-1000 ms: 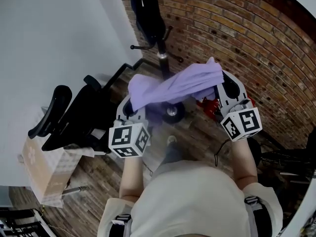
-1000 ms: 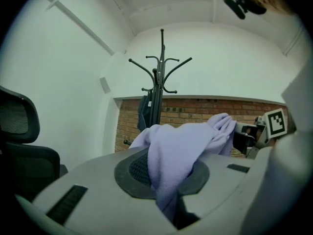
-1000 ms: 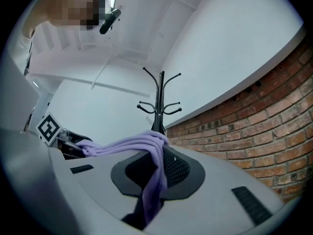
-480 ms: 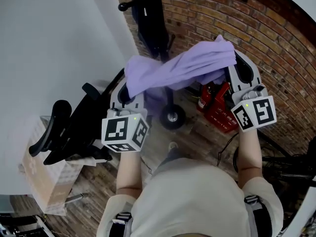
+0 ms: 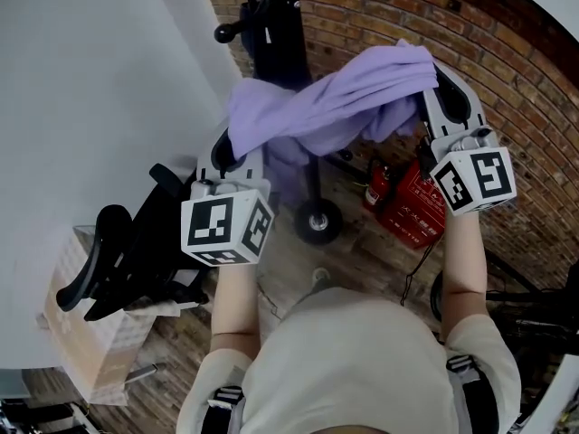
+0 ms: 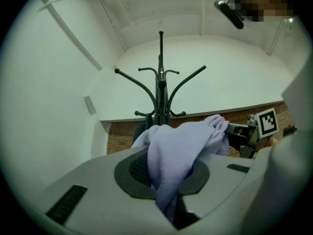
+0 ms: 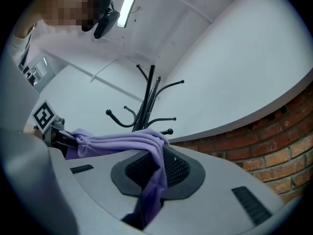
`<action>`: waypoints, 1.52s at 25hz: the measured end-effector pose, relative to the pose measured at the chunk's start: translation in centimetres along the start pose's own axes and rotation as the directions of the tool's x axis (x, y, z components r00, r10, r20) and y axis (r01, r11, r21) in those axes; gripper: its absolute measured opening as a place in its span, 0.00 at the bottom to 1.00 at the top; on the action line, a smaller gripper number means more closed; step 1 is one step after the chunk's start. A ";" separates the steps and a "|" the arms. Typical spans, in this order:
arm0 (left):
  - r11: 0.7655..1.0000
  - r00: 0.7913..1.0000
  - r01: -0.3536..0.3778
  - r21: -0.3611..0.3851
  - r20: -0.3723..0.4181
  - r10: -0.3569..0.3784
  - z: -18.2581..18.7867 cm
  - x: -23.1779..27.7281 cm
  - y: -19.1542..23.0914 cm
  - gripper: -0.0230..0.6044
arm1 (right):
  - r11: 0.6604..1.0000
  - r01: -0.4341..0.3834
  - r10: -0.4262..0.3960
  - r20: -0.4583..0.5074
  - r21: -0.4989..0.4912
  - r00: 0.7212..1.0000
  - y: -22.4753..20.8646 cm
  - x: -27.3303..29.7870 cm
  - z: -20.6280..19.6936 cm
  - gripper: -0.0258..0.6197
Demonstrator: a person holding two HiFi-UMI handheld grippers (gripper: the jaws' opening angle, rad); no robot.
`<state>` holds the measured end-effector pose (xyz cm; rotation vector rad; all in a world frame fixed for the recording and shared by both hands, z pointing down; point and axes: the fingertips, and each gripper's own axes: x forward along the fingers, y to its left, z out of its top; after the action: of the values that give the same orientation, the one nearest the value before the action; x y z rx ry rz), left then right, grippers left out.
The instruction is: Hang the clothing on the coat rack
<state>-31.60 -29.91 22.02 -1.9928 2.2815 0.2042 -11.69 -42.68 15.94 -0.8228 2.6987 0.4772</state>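
Coat rack base (head view only)

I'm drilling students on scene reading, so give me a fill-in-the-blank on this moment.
The left gripper and right gripper both clamp a ____ garment.
The coat rack ahead is ____ in colour.
The wall beside the right gripper is made of ____.
Missing words: purple; black; brick.

Soft, even indoor light, heavy fisheye.
A strip light glows high above your right claw; both claw views curve and darken at their corners.
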 end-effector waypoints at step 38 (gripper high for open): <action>0.990 0.891 -0.079 -0.119 -0.453 0.016 -22.5 0.6 1.8 0.09 | 0.983 0.118 -0.048 -0.431 0.139 0.901 1.2 -2.8 -22.3 0.08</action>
<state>-33.29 -34.08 44.11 -2.2477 2.6546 -0.1240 -13.84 -49.02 37.42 -1.0986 3.0235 0.0534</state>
